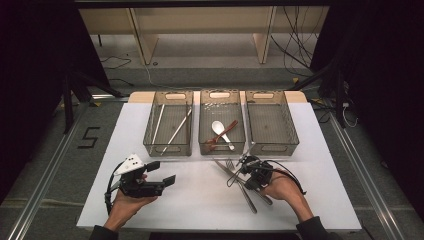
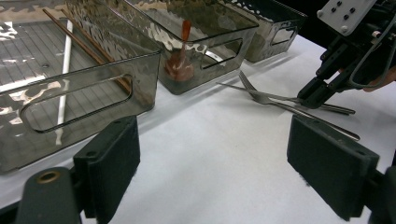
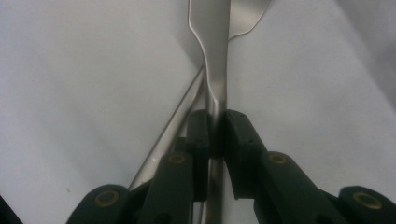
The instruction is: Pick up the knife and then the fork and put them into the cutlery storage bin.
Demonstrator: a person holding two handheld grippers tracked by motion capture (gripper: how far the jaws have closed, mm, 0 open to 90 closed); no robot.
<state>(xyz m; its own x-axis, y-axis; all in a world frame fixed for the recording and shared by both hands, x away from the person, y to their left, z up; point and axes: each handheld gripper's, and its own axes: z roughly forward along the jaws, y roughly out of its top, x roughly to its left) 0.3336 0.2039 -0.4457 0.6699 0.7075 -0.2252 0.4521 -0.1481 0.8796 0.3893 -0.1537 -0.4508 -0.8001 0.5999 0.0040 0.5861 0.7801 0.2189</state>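
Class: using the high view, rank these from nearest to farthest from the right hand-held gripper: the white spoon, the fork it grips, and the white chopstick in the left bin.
Measured from the right hand-held gripper:
1. Fork: between its jaws, on the table before the bins.
2. White spoon: middle bin, just beyond.
3. White chopstick: left bin, far left.

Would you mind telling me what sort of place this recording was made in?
Probably a lab recording bench, not a kitchen: a white table with three plastic bins for sorting cutlery, loose cables on the floor, and black curtains at both sides.
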